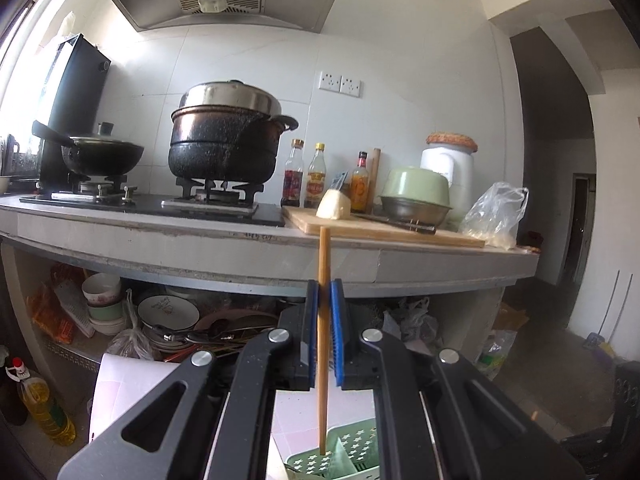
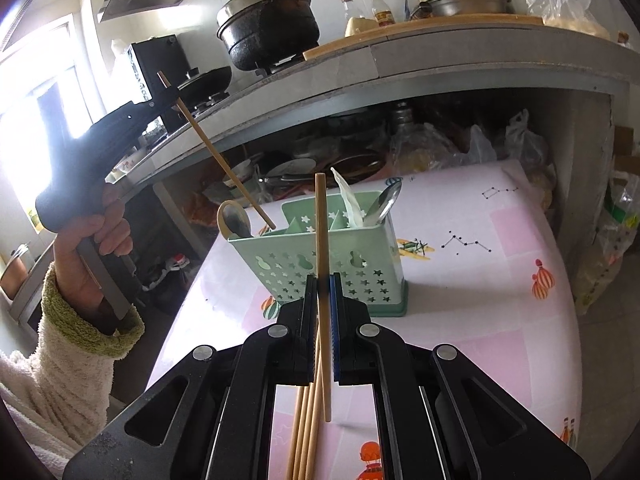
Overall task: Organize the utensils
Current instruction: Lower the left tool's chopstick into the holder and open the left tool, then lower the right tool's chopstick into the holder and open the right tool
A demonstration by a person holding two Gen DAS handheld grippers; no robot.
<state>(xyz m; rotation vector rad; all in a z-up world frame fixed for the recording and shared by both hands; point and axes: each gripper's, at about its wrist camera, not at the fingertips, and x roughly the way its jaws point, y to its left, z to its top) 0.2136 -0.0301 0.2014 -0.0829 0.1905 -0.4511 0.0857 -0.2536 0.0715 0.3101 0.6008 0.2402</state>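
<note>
My left gripper (image 1: 324,292) is shut on a wooden chopstick (image 1: 323,340) held upright, its lower tip over the green utensil caddy (image 1: 344,456). In the right wrist view the left gripper (image 2: 170,92) holds that chopstick (image 2: 224,164) slanted, its tip at the caddy's left compartment. My right gripper (image 2: 323,288) is shut on another wooden chopstick (image 2: 322,280), upright in front of the green caddy (image 2: 320,256). The caddy holds a wooden spoon (image 2: 234,218), a metal spoon (image 2: 382,202) and a white utensil (image 2: 348,200). Several loose chopsticks (image 2: 304,432) lie below the right gripper.
The caddy stands on a pink patterned tablecloth (image 2: 480,280). A grey kitchen counter (image 1: 240,248) carries a large black pot (image 1: 228,140), a wok (image 1: 100,156), bottles (image 1: 316,178) and a cutting board (image 1: 384,228). Dishes (image 1: 168,316) fill the shelf under it.
</note>
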